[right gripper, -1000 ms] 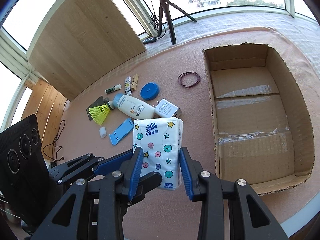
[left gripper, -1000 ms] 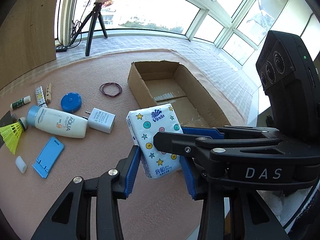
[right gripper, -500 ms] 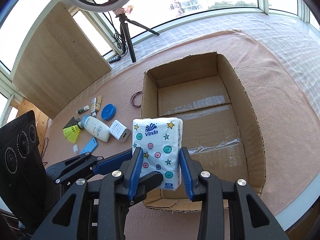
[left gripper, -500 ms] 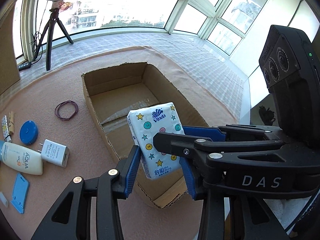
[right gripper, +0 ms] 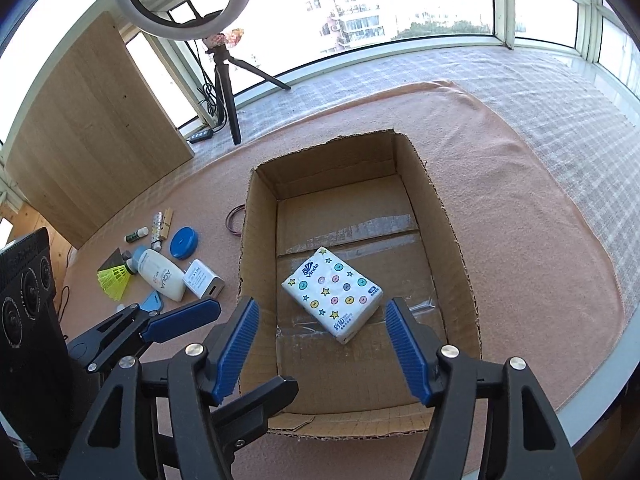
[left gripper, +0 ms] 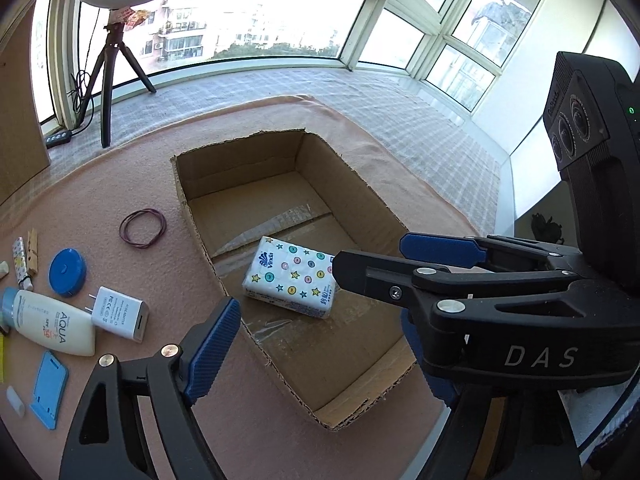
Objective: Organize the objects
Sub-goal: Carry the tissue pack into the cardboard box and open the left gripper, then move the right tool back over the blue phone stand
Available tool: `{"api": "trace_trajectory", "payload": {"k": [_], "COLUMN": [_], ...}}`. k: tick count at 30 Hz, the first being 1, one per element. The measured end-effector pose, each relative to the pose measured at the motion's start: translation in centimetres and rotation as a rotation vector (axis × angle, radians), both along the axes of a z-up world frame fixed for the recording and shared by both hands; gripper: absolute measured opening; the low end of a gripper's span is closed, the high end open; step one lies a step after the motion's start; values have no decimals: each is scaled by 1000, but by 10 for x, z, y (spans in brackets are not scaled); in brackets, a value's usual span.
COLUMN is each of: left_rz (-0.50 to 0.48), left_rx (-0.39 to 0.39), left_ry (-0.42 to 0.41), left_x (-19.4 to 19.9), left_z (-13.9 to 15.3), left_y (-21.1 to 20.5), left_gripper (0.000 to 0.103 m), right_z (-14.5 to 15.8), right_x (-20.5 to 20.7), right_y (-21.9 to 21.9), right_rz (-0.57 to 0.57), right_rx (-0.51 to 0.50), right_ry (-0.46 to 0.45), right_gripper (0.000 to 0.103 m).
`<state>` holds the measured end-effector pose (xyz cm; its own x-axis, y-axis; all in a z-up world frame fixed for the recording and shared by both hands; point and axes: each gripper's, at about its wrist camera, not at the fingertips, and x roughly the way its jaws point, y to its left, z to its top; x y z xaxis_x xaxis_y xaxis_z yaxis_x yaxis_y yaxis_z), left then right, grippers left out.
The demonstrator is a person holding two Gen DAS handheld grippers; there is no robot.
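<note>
The white Vinda tissue pack (left gripper: pixel 290 278) (right gripper: pixel 332 292), printed with stars and dots, lies flat on the floor of the open cardboard box (left gripper: pixel 240 172) (right gripper: pixel 452 240). Both grippers hover over the box's near end with jaws opening, and no pad touches the pack. My left gripper (left gripper: pixel 316 320) shows one blue pad (left gripper: pixel 214 348); the other is mostly hidden behind the right gripper's black body (left gripper: pixel 500 320). My right gripper (right gripper: pixel 320 306) has its blue pads spread wide above the pack. The left gripper's fingers (right gripper: pixel 184 318) show at the lower left of the right wrist view.
On the pink mat left of the box lie a sunscreen bottle (left gripper: pixel 52 326), a white charger (left gripper: pixel 120 314), a blue round case (left gripper: pixel 67 272), a rubber band (left gripper: pixel 142 228), a blue stand (left gripper: pixel 50 388) and a yellow shuttlecock (right gripper: pixel 114 278). A ring-light tripod (left gripper: pixel 108 80) stands behind.
Both grippers carried the pack from over the mat to over the box, then spread their jaws. The pack dropped out and now lies flat in the box.
</note>
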<state>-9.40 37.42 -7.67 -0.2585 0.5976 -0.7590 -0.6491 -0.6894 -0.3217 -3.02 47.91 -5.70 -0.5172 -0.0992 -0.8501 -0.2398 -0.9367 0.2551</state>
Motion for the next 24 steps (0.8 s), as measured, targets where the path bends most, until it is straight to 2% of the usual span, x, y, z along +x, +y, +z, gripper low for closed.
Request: {"api": "trace_trajectory", "payload": {"k": [10, 24], "left_rz": [92, 295], "left_rx": [-15, -72], "left_ry": [-5, -42], "left_x": [-6, -16], "left_z": [0, -11], "left_y": [-45, -156], "left_gripper": [85, 85], "right_z": [1, 0], "right_x": [-3, -13], "right_y": [-17, -77], "right_rz": [16, 102], "right_rx": [-13, -1], "right_ry": [6, 15], "right_gripper": [63, 63]}}
